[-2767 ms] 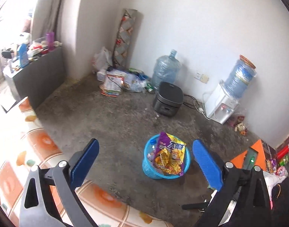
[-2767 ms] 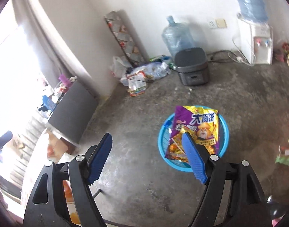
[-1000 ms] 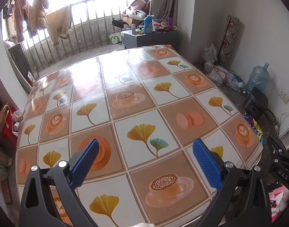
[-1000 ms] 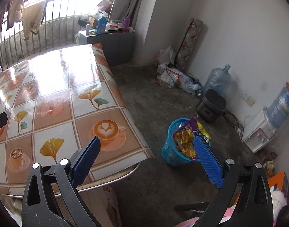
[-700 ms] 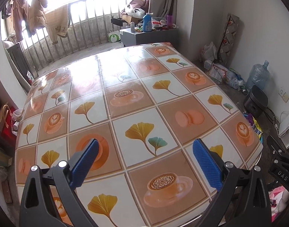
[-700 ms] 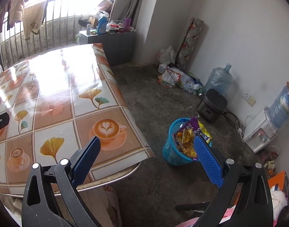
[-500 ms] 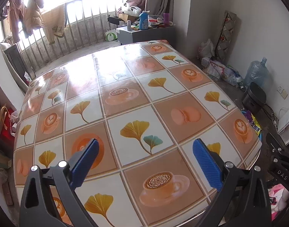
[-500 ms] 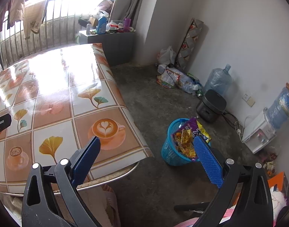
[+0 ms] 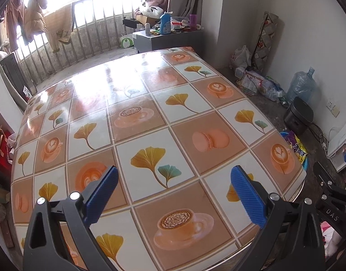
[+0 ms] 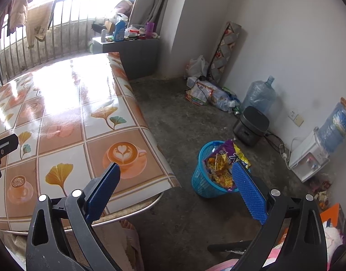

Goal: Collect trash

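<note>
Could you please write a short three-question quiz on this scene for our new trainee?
1. True or false: the left tool is gripping a wrapper.
2. Where does the blue basket stand? A) on the table B) on the floor beside the table C) on the grey cabinet
3. Fill in: the snack bag sticking out of the basket is purple and ____.

Key: 1 false, both the left tool and the right tool are open and empty. 2 B. 3 yellow.
</note>
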Tool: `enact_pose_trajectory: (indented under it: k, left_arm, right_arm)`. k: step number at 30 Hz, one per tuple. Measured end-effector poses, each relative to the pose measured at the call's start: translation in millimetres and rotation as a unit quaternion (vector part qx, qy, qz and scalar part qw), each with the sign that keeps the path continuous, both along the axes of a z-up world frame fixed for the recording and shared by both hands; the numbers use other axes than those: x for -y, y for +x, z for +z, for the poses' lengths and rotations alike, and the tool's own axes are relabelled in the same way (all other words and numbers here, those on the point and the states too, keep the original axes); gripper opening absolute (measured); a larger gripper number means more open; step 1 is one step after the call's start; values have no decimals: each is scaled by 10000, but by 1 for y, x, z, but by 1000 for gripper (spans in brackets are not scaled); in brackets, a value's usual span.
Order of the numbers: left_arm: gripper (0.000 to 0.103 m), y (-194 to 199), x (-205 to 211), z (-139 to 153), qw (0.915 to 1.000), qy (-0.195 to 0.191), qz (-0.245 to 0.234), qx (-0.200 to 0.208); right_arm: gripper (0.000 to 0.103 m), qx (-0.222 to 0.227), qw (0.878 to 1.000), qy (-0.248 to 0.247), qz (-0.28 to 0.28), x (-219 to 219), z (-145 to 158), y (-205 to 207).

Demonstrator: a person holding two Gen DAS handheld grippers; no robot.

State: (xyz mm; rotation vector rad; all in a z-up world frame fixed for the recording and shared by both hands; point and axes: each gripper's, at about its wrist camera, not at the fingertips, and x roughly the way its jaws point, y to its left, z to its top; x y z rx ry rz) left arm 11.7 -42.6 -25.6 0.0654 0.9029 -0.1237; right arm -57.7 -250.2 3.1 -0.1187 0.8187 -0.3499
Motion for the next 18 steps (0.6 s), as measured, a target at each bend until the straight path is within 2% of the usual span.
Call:
enact_pose_trajectory:
  k: [18]
  left_arm:
    - [97, 4, 0, 3, 10000, -29, 47, -7]
  right_arm:
    - [95, -2, 10000, -18, -44, 1, 2, 0]
